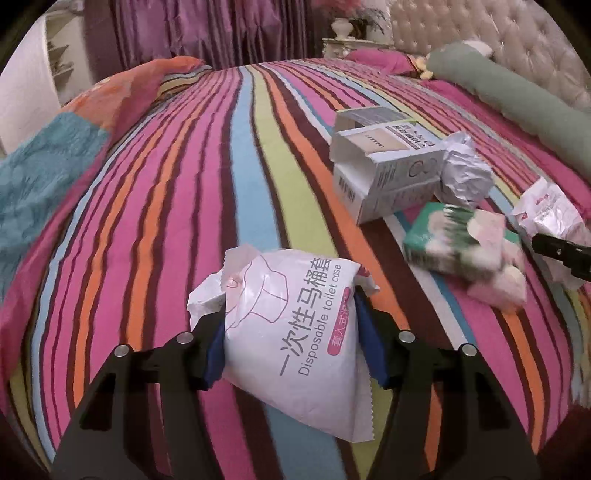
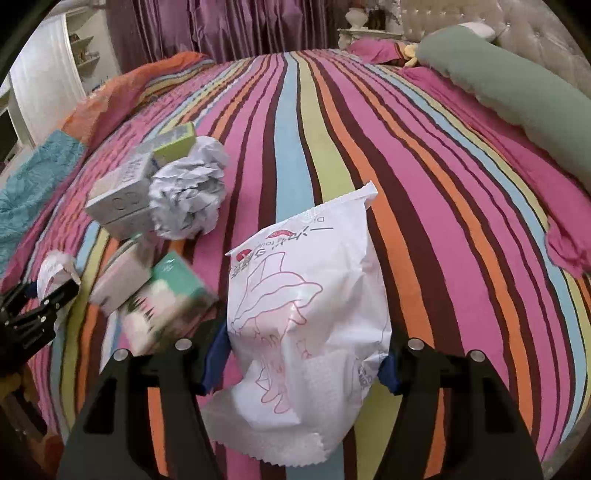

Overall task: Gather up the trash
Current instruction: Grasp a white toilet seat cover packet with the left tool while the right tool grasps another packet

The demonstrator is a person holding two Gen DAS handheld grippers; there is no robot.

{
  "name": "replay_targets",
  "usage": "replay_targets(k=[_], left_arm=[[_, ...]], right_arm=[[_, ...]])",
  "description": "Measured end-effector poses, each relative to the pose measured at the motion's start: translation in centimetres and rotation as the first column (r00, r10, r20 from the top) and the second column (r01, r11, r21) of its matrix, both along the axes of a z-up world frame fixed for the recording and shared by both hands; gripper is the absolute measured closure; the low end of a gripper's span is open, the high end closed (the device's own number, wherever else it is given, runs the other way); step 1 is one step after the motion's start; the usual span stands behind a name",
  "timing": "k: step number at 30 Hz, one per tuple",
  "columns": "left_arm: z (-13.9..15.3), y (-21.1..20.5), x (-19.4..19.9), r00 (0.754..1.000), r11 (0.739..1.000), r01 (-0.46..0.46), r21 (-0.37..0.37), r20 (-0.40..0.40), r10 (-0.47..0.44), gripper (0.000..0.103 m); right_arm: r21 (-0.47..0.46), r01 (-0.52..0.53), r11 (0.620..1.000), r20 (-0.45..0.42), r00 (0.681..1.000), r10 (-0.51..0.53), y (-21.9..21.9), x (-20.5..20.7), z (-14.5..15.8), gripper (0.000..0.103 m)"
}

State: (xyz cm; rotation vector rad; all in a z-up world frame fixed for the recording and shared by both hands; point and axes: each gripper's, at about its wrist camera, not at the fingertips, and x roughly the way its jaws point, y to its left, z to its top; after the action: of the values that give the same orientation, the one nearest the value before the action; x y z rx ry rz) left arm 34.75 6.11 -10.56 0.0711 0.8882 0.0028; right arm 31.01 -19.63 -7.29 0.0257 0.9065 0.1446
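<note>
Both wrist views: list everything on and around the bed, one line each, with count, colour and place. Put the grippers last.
toilet cover packets: two, white with pink print, one in each gripper; the second shows in the right wrist view.
cardboard boxes: a stack, white and grey, exact count unclear, mid-bed.
crumpled paper: one ball, white, touching the boxes.
tissue pack: one, green and white, blurred, in front of the boxes.
bedspread: one, multicolour stripes, covering the bed.
bolster: one, green, by the headboard.
headboard: one, cream, tufted.
curtain: purple, behind the bed.
blanket: teal and orange, on the bed's far edge.
left gripper: black with blue pads, shut on a packet.
right gripper: same, shut on the other packet.
</note>
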Motion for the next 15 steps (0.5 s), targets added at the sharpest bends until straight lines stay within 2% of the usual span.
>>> replay_targets(k=[7,15], left_arm=[[1.3,2.1,-4.7,0.999,0.997,-0.043,-0.062,0.02,0.044,0.044],[2.7,2.2,-10.0,0.997,0.992,-0.044,-0.118,0.053,0.05,0.045]], right_arm=[[0.058,-0.003,0.998,0.031,1.0,0.001,0.0,-3.7,1.2,0.042],[0.154,-0.012,0.988,0.061,0.998,0.003,-0.5,-8.6,2.3,0.042]])
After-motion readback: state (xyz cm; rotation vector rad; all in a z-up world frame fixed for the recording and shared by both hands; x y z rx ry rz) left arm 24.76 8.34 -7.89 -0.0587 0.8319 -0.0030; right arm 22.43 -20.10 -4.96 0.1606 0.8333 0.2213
